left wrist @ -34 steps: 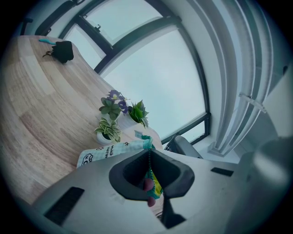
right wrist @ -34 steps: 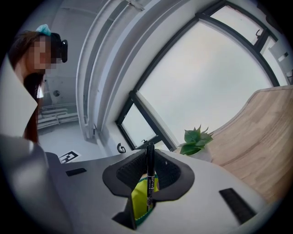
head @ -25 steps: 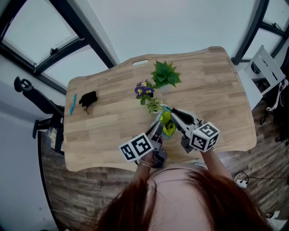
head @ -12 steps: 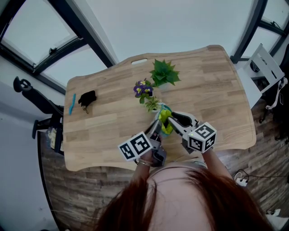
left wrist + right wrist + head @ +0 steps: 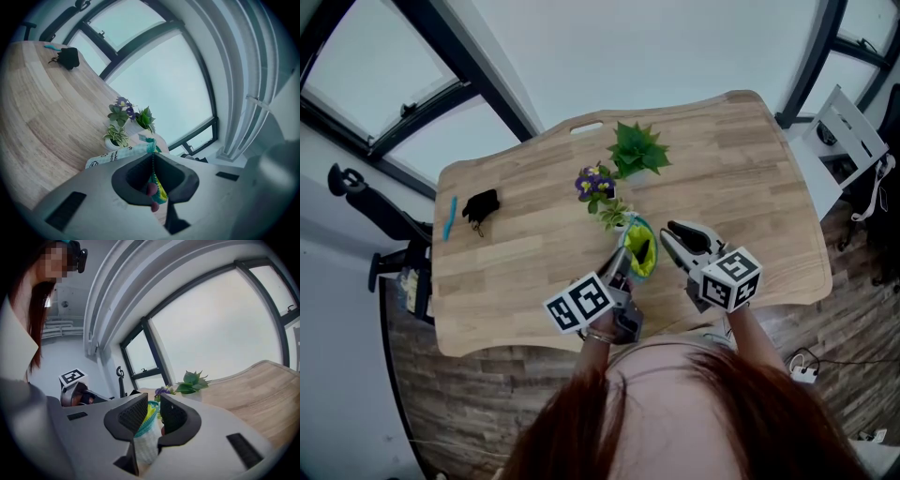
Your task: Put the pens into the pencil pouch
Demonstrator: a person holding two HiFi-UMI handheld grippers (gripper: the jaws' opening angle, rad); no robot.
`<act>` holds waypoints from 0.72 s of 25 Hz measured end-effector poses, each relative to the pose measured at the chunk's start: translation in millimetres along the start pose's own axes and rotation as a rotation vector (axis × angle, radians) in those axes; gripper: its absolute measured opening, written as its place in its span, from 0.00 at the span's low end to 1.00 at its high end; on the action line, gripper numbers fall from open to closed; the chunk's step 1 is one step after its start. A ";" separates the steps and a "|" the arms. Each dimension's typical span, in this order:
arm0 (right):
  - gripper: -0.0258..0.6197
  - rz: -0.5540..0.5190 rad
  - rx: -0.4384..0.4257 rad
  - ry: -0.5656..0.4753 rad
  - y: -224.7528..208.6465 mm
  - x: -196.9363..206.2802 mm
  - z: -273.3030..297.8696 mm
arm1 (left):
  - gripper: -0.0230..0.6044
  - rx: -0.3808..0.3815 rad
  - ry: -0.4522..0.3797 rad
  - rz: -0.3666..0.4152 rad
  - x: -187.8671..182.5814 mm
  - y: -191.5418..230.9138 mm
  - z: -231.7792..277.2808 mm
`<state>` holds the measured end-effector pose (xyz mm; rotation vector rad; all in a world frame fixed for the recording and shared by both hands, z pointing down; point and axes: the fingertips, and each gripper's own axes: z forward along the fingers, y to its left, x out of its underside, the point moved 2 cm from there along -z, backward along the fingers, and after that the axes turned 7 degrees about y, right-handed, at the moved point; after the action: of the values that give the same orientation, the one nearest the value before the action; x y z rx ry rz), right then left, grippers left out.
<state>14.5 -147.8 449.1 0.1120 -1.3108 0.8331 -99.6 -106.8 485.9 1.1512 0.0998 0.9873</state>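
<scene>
Head view, and the pencil pouch (image 5: 639,251) is up off the wooden table (image 5: 750,169), mouth open, yellow-green showing inside its teal rim. The left gripper (image 5: 623,262) has it: in the left gripper view the jaws are clamped together on the teal zipper edge, with the pouch hanging from that pinch. There is dark print along the pouch's white side, too small to read.

Over to the right gripper (image 5: 670,236), just right of the pouch. Its jaws have just been opening and now stand apart. In the right gripper view the pouch's white body and teal rim show in the gap between them, but the pads are not pressing on it.

Each gripper carries a cube with black-and-white square markers, no letters on them.

Out at the table's far left edge lies a blue pen (image 5: 450,217), with a small black item (image 5: 481,206) just beside it, both well apart from the pouch. Three potted plants stand behind the pouch: a variegated plant (image 5: 617,216) nearest, a purple-flowered plant (image 5: 596,183), then a green succulent (image 5: 637,150)
</scene>
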 end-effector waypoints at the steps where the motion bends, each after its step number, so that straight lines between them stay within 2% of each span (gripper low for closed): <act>1: 0.15 0.006 0.006 -0.003 -1.2 -0.4 -2.1 | 0.05 -0.003 -0.003 0.001 0.0 1.1 -1.1; 14: 0.14 0.016 0.066 0.001 0.9 8.9 -14.0 | 0.06 -0.062 -0.040 0.080 -0.9 10.8 -16.6; 18: 0.14 0.015 0.083 0.005 6.6 11.7 -14.2 | 0.06 -0.066 -0.031 0.129 -2.1 10.2 -21.5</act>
<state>22.3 -130.3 452.7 0.1658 -1.2744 0.9008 -118.4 -92.3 483.5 1.1227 -0.0326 1.0781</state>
